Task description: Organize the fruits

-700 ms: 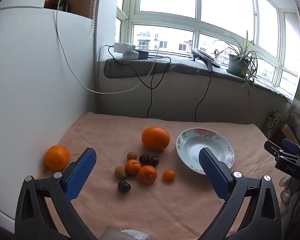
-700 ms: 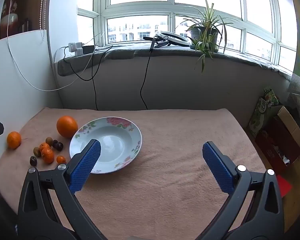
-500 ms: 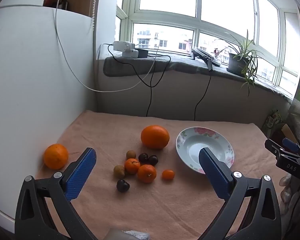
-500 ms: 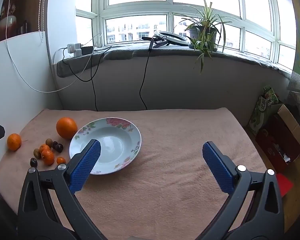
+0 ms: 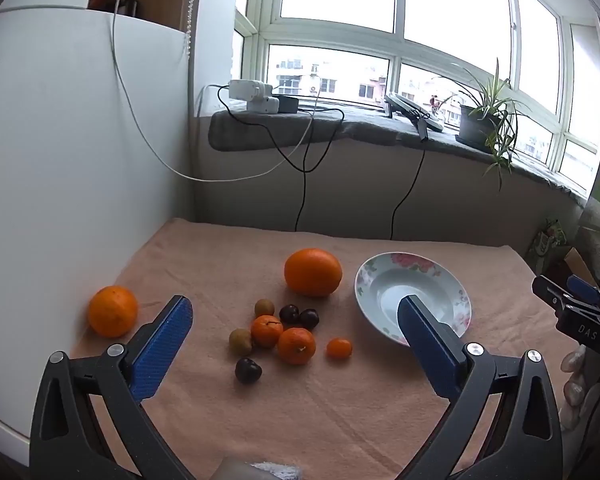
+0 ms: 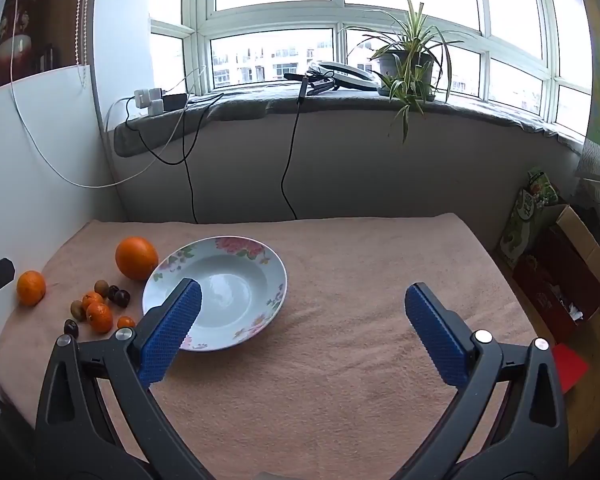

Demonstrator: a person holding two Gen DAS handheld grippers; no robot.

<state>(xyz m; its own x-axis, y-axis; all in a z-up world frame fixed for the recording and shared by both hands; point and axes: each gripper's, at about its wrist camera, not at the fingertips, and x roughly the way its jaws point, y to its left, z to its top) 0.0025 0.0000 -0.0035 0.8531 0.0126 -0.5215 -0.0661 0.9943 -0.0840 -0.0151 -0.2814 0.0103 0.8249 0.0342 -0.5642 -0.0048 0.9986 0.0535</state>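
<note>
Two wrist views, both angled down across the table [image 5: 340,408] toward the window.
Left looks from nearer the fruit; right from further right; both share the plate [image 5: 370,280] [image 6: 276,280].

A home: bay window [image 6: 340,12], potted plant [image 6: 408,64], towel-covered table [image 6: 360,320].

Plate [image 5: 452,280] near rim hidden behind blue pad; small dark fruits [image 5: 299,316] too small, perhaps cherries.
</note>
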